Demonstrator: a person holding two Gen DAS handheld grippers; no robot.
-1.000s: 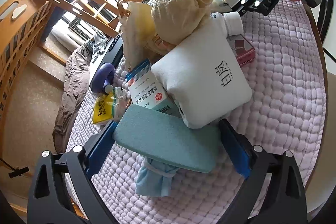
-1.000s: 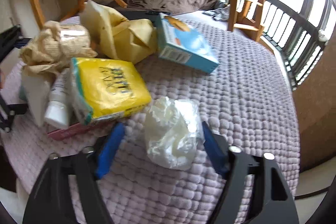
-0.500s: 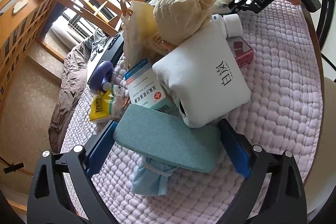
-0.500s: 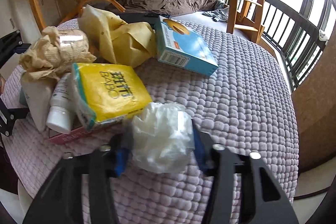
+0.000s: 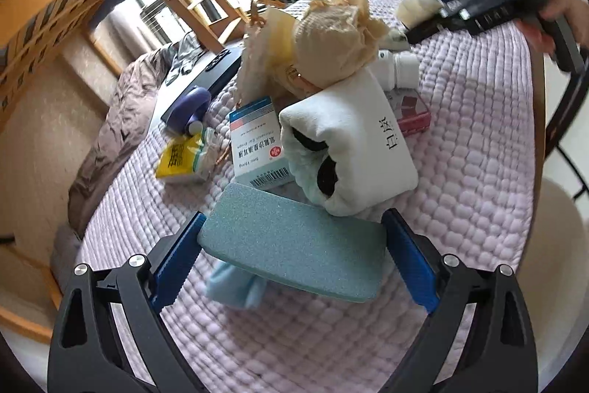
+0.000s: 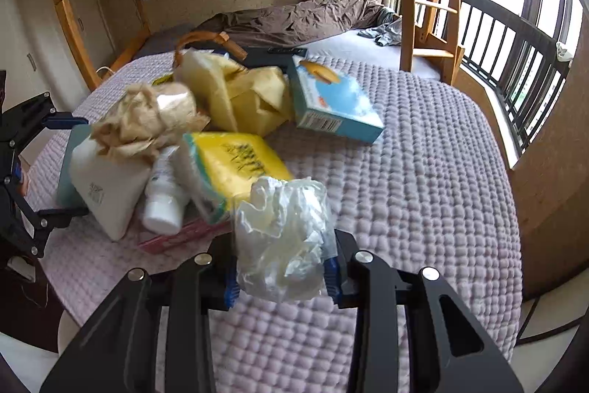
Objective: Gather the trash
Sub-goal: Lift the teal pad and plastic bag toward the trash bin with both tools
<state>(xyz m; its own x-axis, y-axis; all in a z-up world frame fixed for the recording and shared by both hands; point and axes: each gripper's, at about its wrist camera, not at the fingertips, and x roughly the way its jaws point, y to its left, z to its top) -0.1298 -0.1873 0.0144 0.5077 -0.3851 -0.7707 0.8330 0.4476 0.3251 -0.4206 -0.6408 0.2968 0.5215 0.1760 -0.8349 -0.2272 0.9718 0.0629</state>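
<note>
Crumpled white plastic wad (image 6: 283,242) sits clamped between the two blue pads of the right gripper (image 6: 281,277), lifted clear of the quilted lilac cover (image 6: 423,194). Wad is just in front of the yellow tissue pack (image 6: 235,168), apparently not touching it. Same wad (image 5: 418,4) shows blurred in the left wrist view, held in the right gripper (image 5: 434,13) beyond the pile.

Yellow tissue pack lies on a pink box (image 6: 176,238); a white bottle (image 6: 163,197) leans against its left side. Left of the bottle: white pouch (image 6: 106,186) with crumpled tan paper (image 6: 147,124) on top. Behind the pack: yellow paper bag (image 6: 239,94); to the right of that bag, a blue box (image 6: 335,105).

Left gripper (image 5: 294,245): fingers spread wide, one at each end of a teal foam block (image 5: 291,249); contact with the block cannot be told. The block abuts the white pouch (image 5: 353,142).
</note>
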